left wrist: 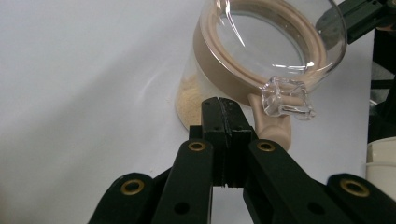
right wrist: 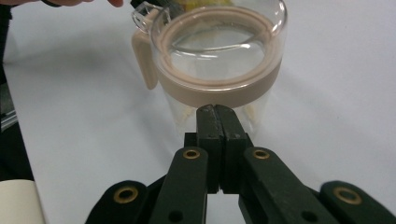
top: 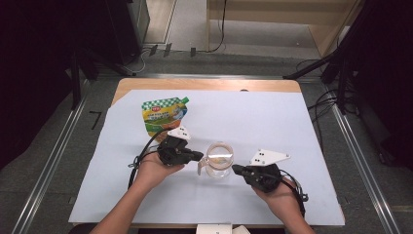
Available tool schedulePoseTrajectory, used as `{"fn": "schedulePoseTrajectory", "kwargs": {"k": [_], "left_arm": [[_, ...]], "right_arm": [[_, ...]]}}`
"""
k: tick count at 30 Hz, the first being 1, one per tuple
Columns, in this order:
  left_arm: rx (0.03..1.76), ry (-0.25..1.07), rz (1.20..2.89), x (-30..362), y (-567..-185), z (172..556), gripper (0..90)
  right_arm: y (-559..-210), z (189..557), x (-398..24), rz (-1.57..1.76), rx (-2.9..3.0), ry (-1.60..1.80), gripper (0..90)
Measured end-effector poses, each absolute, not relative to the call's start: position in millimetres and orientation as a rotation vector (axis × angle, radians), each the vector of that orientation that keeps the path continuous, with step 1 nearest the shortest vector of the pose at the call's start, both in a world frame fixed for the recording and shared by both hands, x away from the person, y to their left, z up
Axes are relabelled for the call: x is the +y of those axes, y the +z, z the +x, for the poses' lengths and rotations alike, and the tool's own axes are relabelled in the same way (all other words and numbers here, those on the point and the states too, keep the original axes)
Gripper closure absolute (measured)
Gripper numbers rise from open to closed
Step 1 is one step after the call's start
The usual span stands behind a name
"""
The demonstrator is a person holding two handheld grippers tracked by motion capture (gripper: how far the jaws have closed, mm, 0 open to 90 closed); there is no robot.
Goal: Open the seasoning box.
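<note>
Flanking jar [top: 218, 159], hand-held grippers seemingly closed

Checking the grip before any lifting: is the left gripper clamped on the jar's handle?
No. In the left gripper view the left gripper has its jaws pressed together with nothing between them, beside the jar and short of its handle.

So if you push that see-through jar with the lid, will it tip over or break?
The jar looks like hard clear plastic or glass, so probably stiff, maybe breakable if dropped. It holds just a little powder at the bottom, so it is likely light and may slide or tip if pushed near its beige lid ring.
</note>
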State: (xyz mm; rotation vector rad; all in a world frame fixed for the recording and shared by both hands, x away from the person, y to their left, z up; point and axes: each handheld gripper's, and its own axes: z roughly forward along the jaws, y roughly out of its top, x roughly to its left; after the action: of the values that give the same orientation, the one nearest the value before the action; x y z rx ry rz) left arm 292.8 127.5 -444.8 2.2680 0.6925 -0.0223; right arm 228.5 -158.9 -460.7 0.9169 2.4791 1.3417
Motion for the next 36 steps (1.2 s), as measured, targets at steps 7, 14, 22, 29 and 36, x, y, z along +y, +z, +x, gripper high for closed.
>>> {"fn": "schedulePoseTrajectory", "kwargs": {"k": [7,14,22,29,36], "left_arm": [[0.671,-0.042,2.270,129,-447,289,90.0],[0.656,-0.031,2.271,127,-446,286,90.0],[0.661,-0.050,2.269,123,-446,282,90.0],[0.644,-0.073,2.266,120,-447,278,90.0],[0.583,-0.099,2.300,103,-451,268,90.0]], "right_arm": [[-468,234,-155,0.955,2.502,1.332,90.0],[-468,235,-156,0.963,2.499,1.334,90.0],[-471,240,-153,1.000,2.494,1.300,90.0],[-472,245,-153,1.022,2.469,1.296,90.0],[-474,256,-157,1.076,2.425,1.316,90.0]]}}
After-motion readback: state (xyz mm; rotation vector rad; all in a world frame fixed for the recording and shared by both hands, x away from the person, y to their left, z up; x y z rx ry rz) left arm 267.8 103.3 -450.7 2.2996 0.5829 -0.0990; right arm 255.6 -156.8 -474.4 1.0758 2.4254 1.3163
